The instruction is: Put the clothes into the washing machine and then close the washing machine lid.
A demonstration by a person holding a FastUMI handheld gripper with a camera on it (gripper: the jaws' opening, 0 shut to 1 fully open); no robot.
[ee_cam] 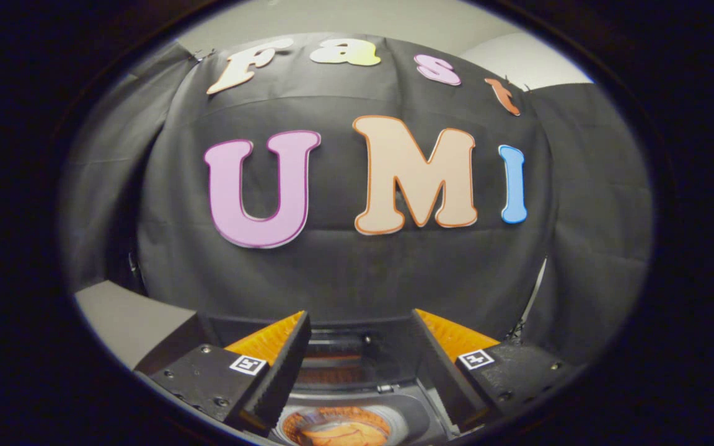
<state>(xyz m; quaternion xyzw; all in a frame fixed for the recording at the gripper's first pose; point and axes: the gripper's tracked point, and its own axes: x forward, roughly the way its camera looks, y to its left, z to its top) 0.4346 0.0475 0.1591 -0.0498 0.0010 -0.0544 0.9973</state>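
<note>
My gripper is open, its two fingers wide apart with nothing between them, held high and facing the booth's black cloth wall. Below and between the fingers lies the dark top of the washing machine with its round drum opening. Inside the drum lies an orange piece of clothing, partly cut off from sight. Just beyond the opening, between the fingers, the dark lid appears to stand raised; its exact angle is hard to tell.
A grey flat surface lies to the left of the left finger, against the cloth wall. The black cloth wall hangs close behind the machine.
</note>
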